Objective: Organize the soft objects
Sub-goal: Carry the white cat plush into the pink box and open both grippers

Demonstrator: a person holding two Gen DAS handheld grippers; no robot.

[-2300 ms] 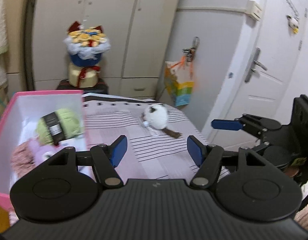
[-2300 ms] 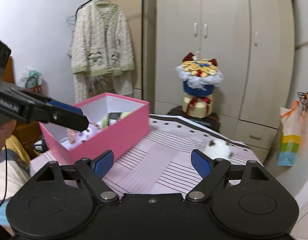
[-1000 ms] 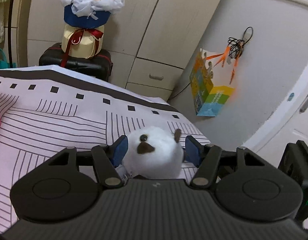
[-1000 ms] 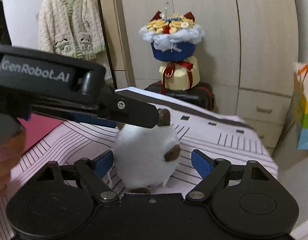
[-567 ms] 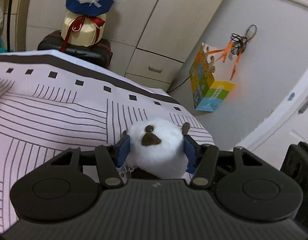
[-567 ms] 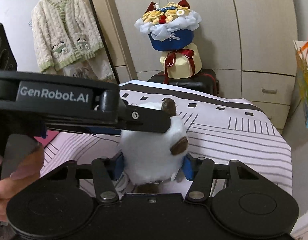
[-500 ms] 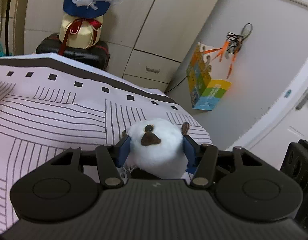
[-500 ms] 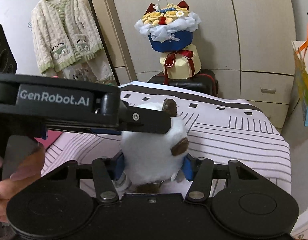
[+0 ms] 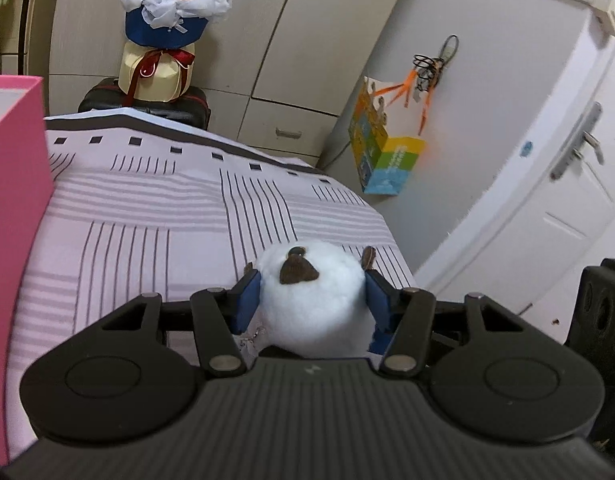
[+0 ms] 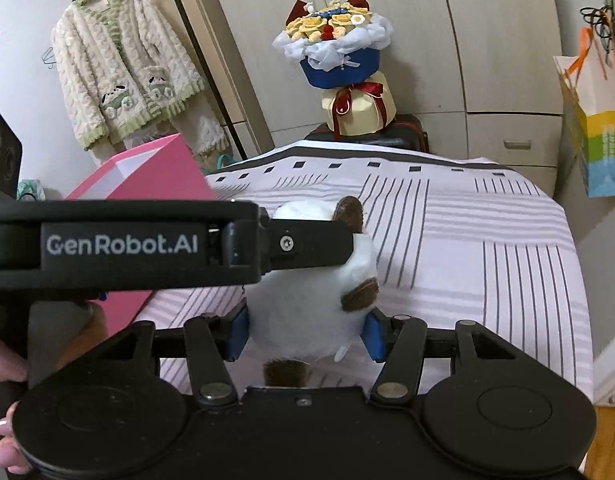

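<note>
Lifted now, my left gripper (image 9: pixel 312 300) and right gripper (image 10: pixel 305 330) both squeeze the white plush (image 9: pixel 313 304); right jaws just closed; pink box (image 9: pixel 11 184) at nine o'clock.

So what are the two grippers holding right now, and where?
Both grip the round white plush toy by its sides: left gripper, right gripper.

One piece of lettering is showing clearly: "GenRobot.AI", in pale letters on a dark panel, is running along the side of the left gripper (image 10: pixel 313 246) as it is crossing the right wrist view. The colourful paper bag (image 9: pixel 383 162) hanging by the door is carrying some faint print on its lower bands, but it is staying too small and blurred to read.
</note>
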